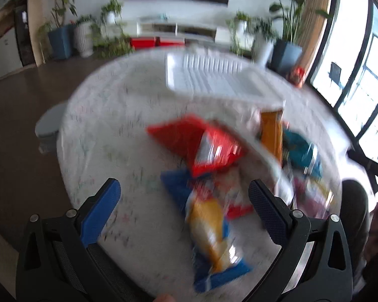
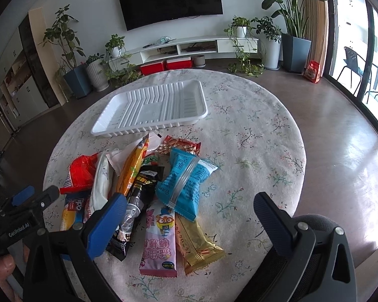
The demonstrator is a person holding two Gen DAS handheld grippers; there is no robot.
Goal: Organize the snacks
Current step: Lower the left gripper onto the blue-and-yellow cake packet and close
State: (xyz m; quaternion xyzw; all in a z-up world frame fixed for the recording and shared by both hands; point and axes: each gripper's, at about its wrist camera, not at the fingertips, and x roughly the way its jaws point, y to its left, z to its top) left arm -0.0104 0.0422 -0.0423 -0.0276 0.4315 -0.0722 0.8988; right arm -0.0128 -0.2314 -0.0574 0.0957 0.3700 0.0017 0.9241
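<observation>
A pile of snack packets lies on the round flowered table point(image 2: 252, 130): a blue packet point(image 2: 186, 178), a pink packet point(image 2: 160, 241), a gold bar point(image 2: 199, 246), a black packet point(image 2: 141, 201), an orange stick point(image 2: 132, 168), a red bag point(image 2: 83, 171). An empty white ribbed tray point(image 2: 151, 108) sits behind the pile. My right gripper point(image 2: 189, 209) is open above the pile's near side. My left gripper point(image 1: 184, 196) is open over a blue-and-yellow packet point(image 1: 211, 231) and the red bag point(image 1: 204, 146); its view is blurred. The left gripper also shows in the right wrist view point(image 2: 35, 198).
The tray point(image 1: 209, 78) lies at the table's far side in the left wrist view. A grey stool point(image 1: 48, 128) stands left of the table. Potted plants point(image 2: 73, 58), a TV shelf point(image 2: 189, 45) and red boxes point(image 2: 165, 65) line the far wall. Windows are on the right.
</observation>
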